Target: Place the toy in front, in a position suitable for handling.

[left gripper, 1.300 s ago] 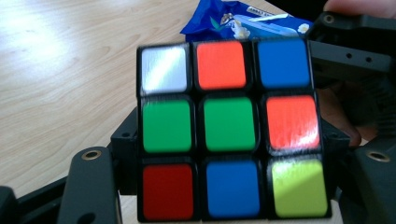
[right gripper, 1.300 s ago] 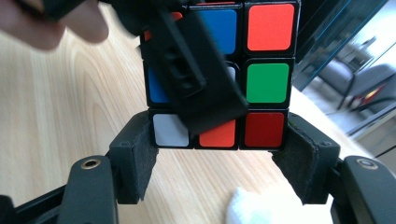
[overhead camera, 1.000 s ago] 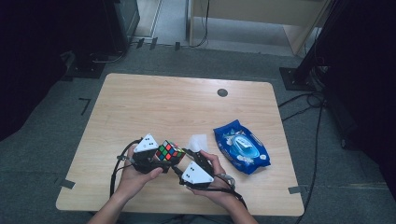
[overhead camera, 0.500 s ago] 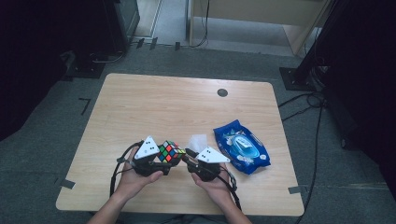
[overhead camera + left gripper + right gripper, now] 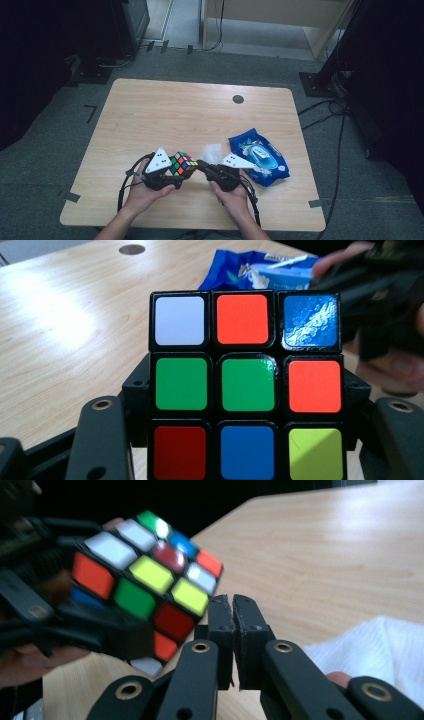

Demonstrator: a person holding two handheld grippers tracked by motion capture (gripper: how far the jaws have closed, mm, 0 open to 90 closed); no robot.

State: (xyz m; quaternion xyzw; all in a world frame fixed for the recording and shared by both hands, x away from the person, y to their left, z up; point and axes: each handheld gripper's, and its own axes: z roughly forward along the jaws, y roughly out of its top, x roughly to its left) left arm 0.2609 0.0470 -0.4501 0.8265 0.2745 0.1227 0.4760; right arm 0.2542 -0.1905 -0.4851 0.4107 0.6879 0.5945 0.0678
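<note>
A colour-scrambled puzzle cube point(image 5: 182, 163) is clamped between the jaws of the left gripper point(image 5: 176, 172) and held just above the table point(image 5: 200, 115), near the middle of its near edge. In the left gripper view, one cube face point(image 5: 247, 385) is presented squarely, with a black jaw at either side of its lower rows. The right gripper point(image 5: 201, 164) is held just beside the cube; its jaws have just been closing and are now pressed together with nothing between them point(image 5: 233, 611), the tips close to one cube corner. A white cloth point(image 5: 212, 152) lies behind the right gripper, and a blue wipes packet point(image 5: 260, 155) lies toward the table's right edge.
</note>
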